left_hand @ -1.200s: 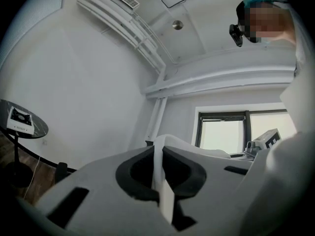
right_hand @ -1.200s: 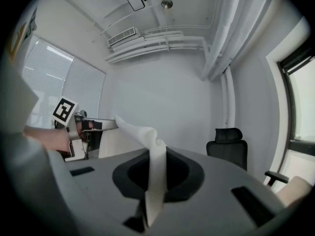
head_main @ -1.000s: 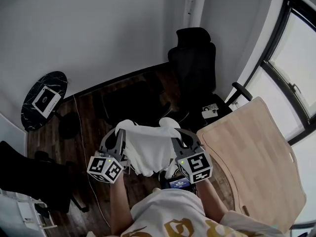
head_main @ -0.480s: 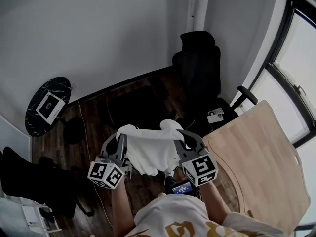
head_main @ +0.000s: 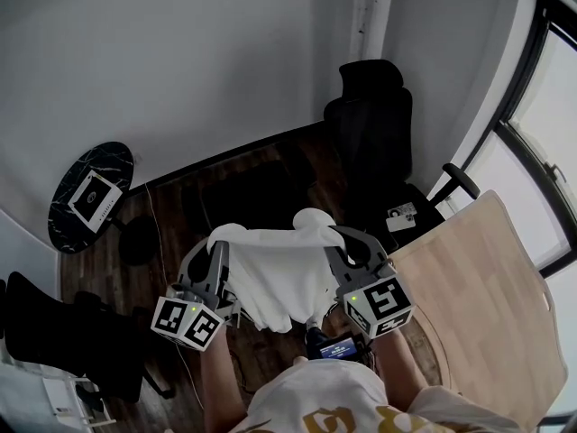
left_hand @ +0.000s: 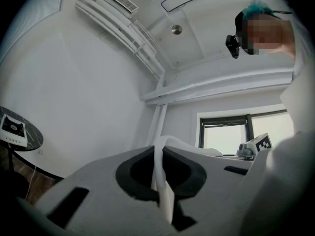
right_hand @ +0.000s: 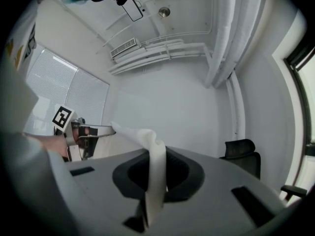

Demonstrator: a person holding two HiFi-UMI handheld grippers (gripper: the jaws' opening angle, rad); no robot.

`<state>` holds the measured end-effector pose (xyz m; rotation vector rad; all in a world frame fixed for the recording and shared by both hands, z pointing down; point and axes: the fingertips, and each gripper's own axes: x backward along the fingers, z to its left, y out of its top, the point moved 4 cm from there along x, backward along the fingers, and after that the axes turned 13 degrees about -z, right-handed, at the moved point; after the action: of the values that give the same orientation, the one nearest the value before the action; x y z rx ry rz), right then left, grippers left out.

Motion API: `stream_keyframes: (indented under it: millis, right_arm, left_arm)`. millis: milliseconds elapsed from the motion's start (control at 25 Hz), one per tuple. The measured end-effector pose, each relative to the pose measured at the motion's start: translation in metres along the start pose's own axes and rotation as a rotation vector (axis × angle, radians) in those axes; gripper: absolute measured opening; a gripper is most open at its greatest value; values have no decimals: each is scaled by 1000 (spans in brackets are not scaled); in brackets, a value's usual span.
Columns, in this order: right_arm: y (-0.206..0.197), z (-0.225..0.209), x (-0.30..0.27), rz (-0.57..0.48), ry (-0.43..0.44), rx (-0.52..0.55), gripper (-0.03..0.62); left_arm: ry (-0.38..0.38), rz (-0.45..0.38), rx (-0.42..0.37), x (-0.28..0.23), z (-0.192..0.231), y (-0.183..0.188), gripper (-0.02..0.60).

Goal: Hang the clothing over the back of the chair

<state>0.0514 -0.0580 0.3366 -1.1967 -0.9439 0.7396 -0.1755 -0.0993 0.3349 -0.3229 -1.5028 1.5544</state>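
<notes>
Head view showed the left claw (head_main: 221, 249) and right claw (head_main: 340, 244) each clenched on white clothing (head_main: 281, 278) stretched between them, near the black chair (head_main: 376, 133).

1. The dark wooden floor (head_main: 270, 165) carries the furniture. A thin pale cable (head_main: 155, 233) trails across it at 9 o'clock.
2. A black office chair (head_main: 374, 124) stands on the floor at 1 o'clock, with a small white card (head_main: 402, 216) lying on its seat.
3. A round black side table (head_main: 113, 162) stands at 10 o'clock, with a white box (head_main: 95, 198) lying flat on its top.
4. A pale wooden table (head_main: 478, 305) fills 4 o'clock.
5. Another black chair (head_main: 54, 332) sits at 8 o'clock.
</notes>
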Motion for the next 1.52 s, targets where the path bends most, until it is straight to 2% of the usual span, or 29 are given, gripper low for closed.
stream_keyframes:
  millis: [240,440,640,800,1080,1280,1520]
  right_arm:
    - [32,-13,-38,-39,56,63,21]
    - [62,-22,-65,-36,138,128,20]
    - [72,-27,-92,-40,164,111,20]
    - [63,-32,-115,-34,187,106,21]
    - [37,-47,-149,0,209,67,20]
    - [13,-60,-172,31,226,39,20]
    - [-17,-73,-204,51,264,24,21]
  left_arm:
    - [-11,-61,-71,-33,14,34,25]
    - [-25,-35,-146,-57,28,51,25]
    - [-9,-29,-196,-73,43,57,25]
    - [10,3,-223,-82,60,53,25]
    - [41,49,-220,-100,91,29,25]
    - [35,80,-219,-115,114,6,25]
    - [27,146,-288,-128,142,-18,25]
